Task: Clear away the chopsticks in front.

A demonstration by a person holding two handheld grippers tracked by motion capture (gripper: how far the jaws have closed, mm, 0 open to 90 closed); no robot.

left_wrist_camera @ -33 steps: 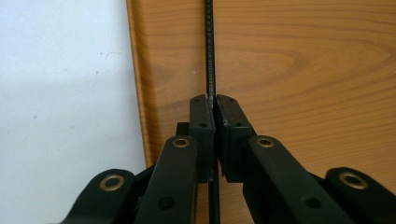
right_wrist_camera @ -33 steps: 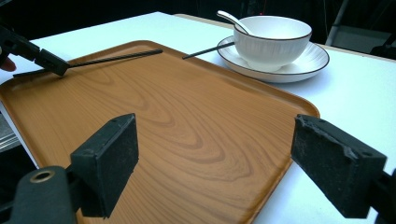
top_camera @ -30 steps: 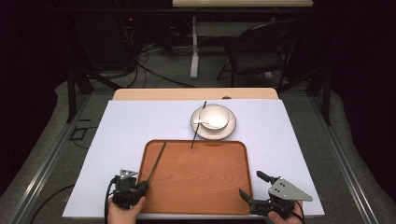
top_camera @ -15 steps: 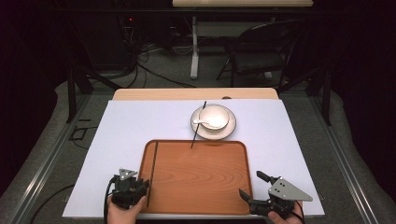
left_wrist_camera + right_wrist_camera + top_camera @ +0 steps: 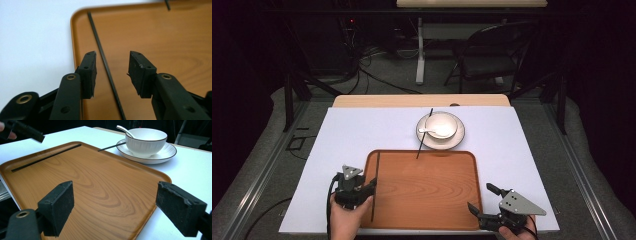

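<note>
At the lower left of the high view the left gripper (image 5: 362, 189) hangs over the tray's (image 5: 427, 200) left rim; its jaws have just been opening and now stand apart, and the chopstick (image 5: 375, 186) between them lies free on the tray floor along that rim, seemingly set down there. Up and to the right, a second chopstick (image 5: 424, 134) leans from the saucer (image 5: 440, 140) onto the tray's far edge, beside the bowl (image 5: 441, 127) and spoon (image 5: 432, 131), probably next. At the lower right, the right gripper (image 5: 480, 199) waits with jaws spread and empty.
</note>
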